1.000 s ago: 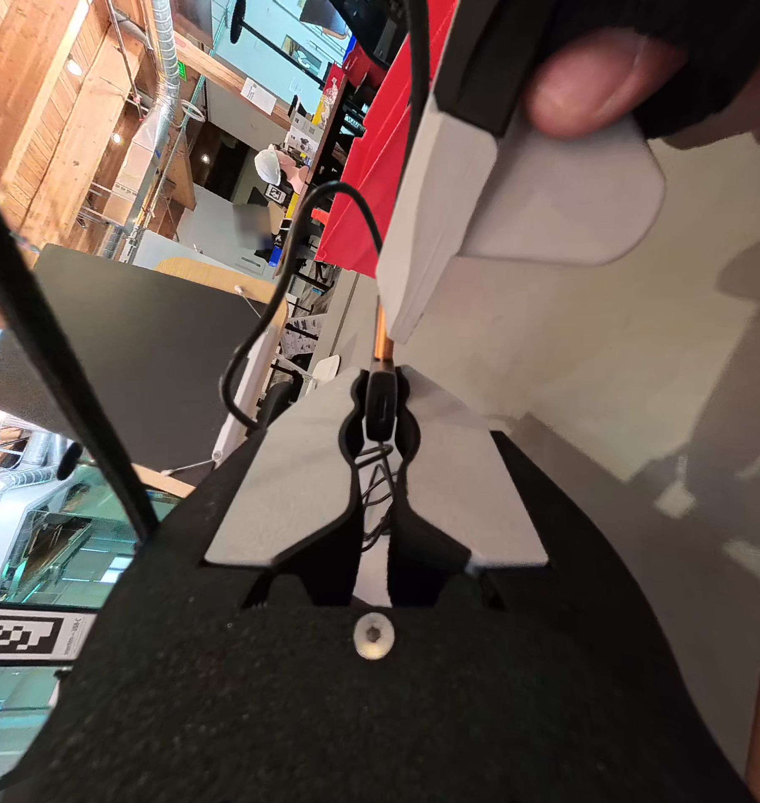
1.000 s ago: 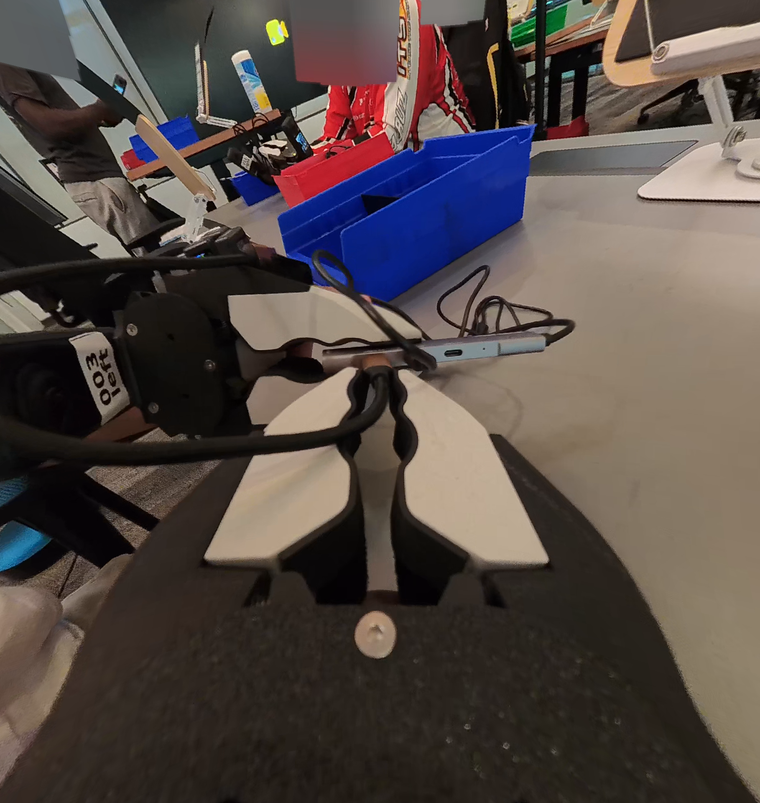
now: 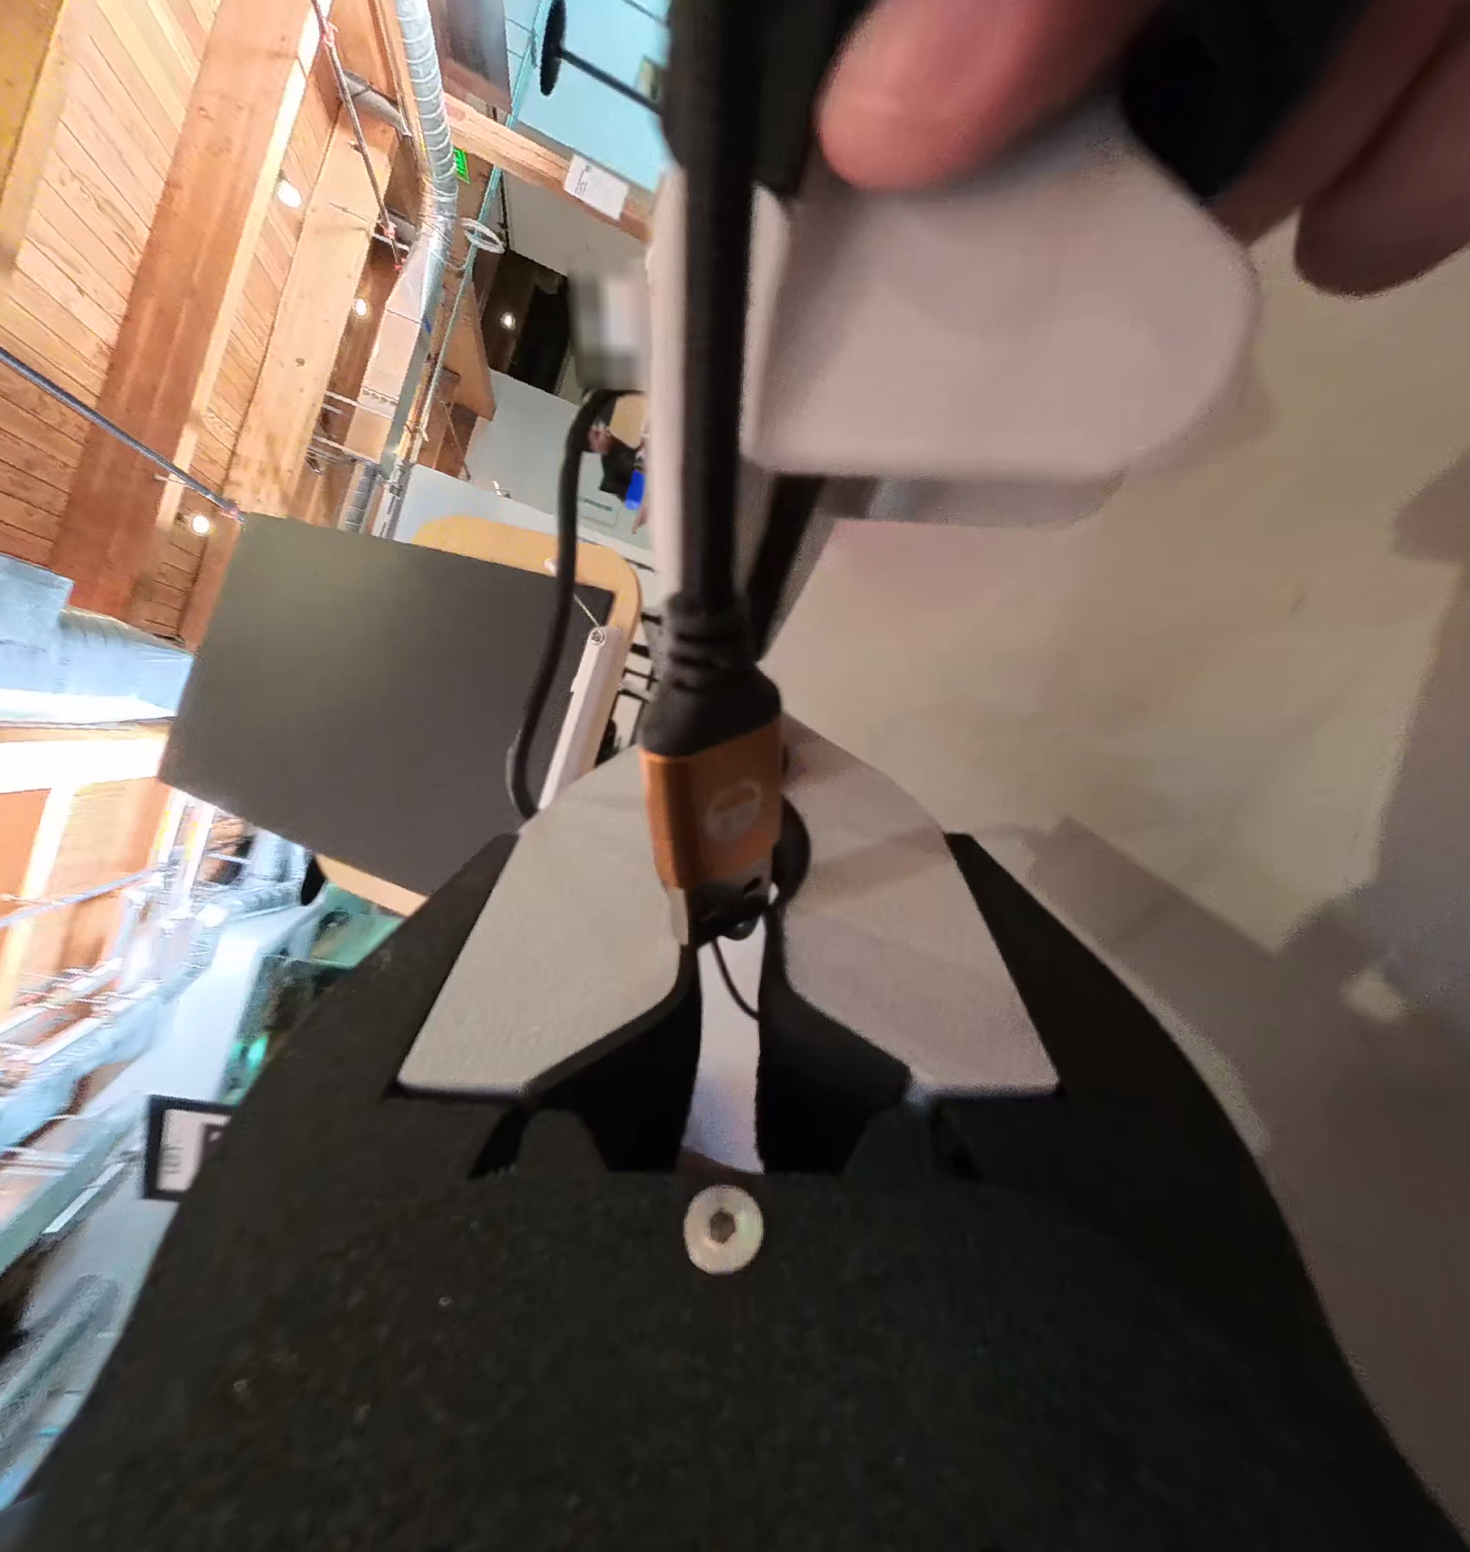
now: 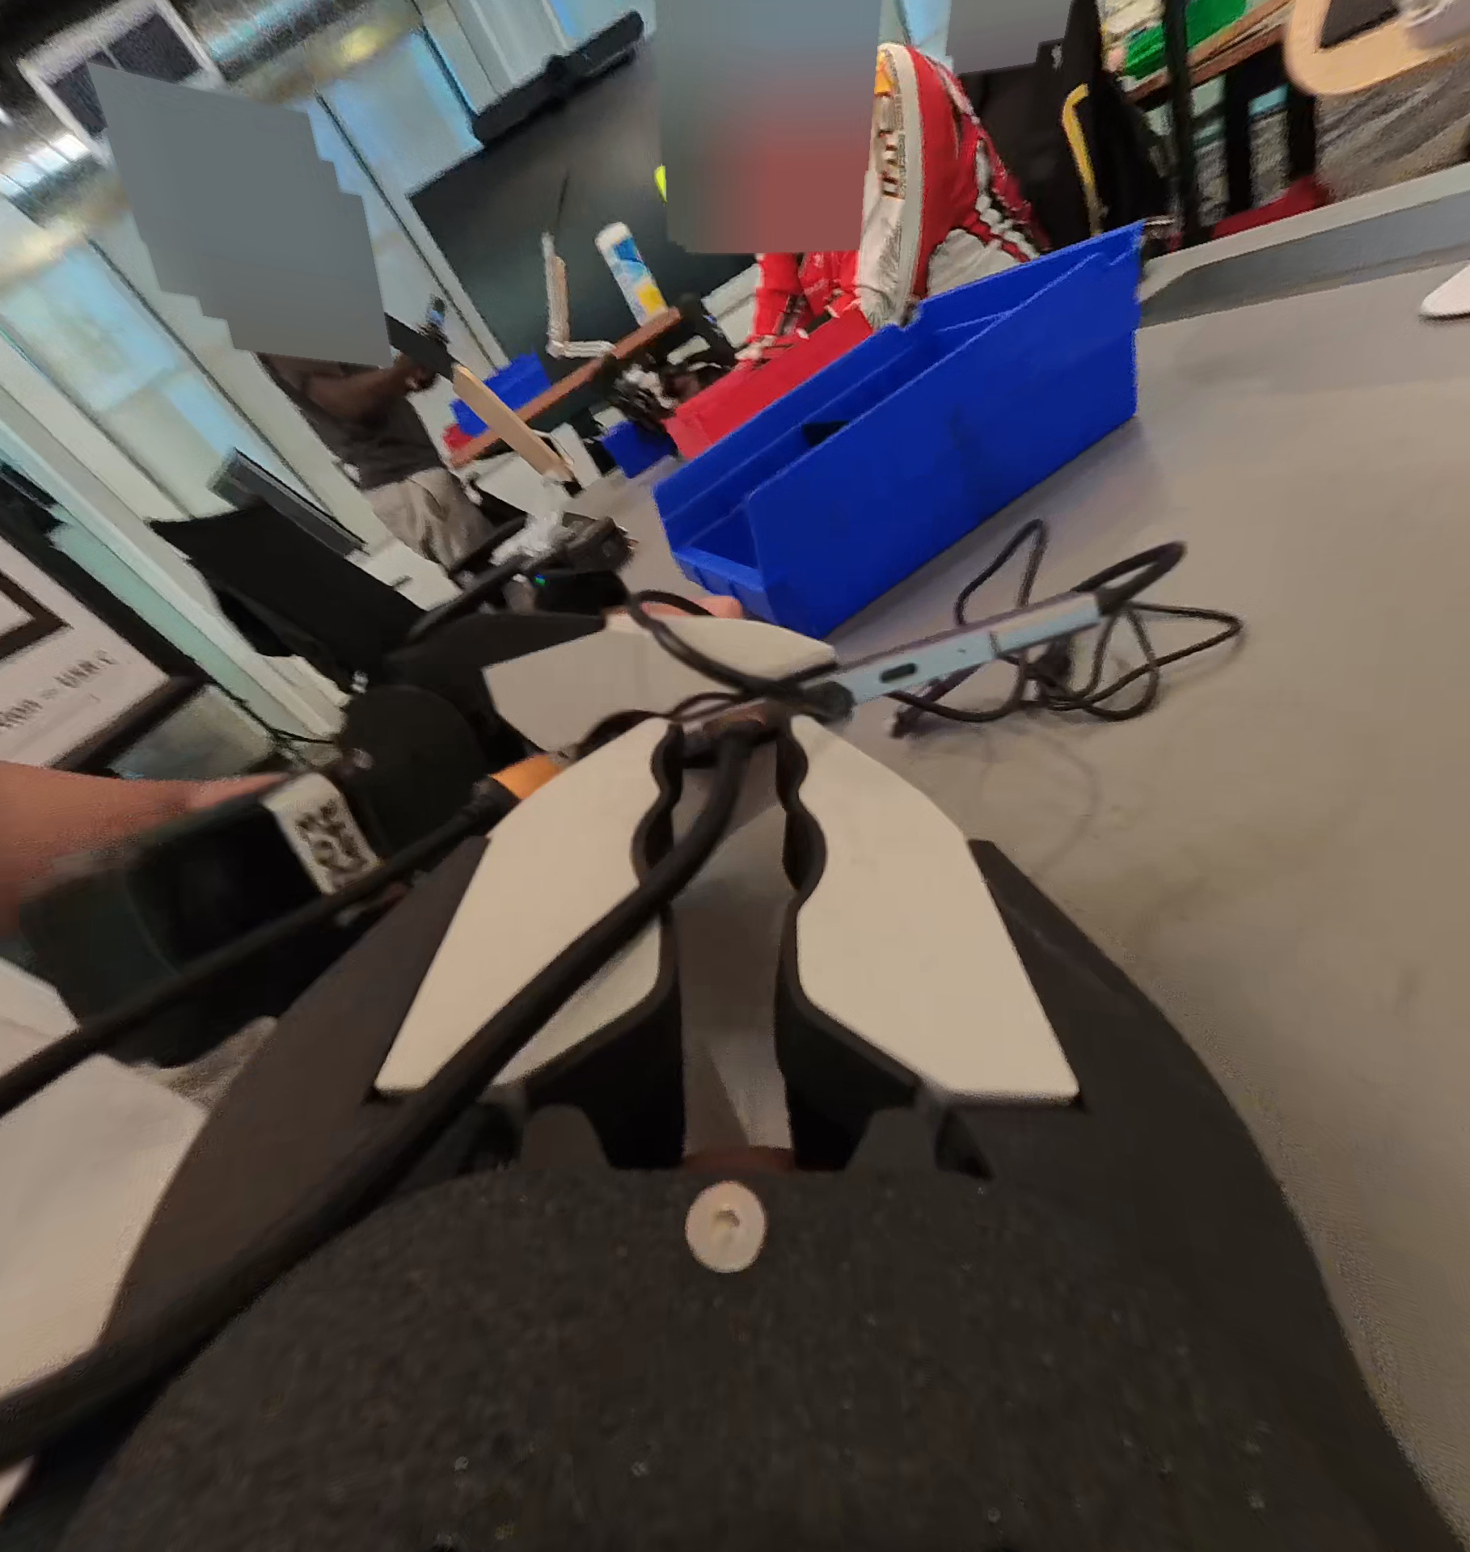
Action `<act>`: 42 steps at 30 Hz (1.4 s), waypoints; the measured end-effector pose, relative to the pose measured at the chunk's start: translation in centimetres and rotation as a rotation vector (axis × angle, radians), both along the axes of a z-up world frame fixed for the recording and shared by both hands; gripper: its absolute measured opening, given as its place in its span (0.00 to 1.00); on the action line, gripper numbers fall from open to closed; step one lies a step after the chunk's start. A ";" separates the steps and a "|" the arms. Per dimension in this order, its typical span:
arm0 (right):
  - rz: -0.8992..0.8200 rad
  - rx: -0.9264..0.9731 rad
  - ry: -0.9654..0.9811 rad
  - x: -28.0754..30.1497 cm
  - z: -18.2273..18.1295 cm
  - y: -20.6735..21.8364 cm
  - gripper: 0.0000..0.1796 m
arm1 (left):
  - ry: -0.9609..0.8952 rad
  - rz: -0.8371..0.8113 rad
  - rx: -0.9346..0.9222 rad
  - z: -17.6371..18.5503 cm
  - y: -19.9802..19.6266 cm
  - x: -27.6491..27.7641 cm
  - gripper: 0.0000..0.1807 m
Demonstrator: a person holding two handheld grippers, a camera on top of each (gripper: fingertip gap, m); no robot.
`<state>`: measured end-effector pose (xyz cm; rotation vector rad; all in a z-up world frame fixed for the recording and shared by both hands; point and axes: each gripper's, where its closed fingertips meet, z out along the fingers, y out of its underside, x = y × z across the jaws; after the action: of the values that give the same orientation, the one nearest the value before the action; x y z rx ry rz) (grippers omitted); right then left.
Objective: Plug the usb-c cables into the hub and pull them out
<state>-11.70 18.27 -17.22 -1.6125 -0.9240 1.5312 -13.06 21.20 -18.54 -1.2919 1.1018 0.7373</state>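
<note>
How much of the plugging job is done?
Looks partway. One orange plug is out, its metal tip bare. The left gripper fingers hold the hub off the table. A black cable runs between the right gripper fingers; whether it's plugged is hidden. The hub's side port gapes empty, so more plugging may remain.

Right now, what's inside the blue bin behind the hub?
In the blue bin only bare blue dividers and upper inner walls show; nothing sticks up above them. Its near wall covers the compartment floors, so low-lying items cannot be ruled out.
</note>
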 end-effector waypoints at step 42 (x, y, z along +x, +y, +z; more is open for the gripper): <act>-0.115 0.403 -0.234 1.9 0.6 -0.2 0.07 | -0.183 -0.026 -0.135 -0.6 -1.2 1.9 0.06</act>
<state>-9.78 18.03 -16.65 -1.5337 -1.1594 1.0122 -11.12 20.03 -19.11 -1.4269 1.0313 0.5215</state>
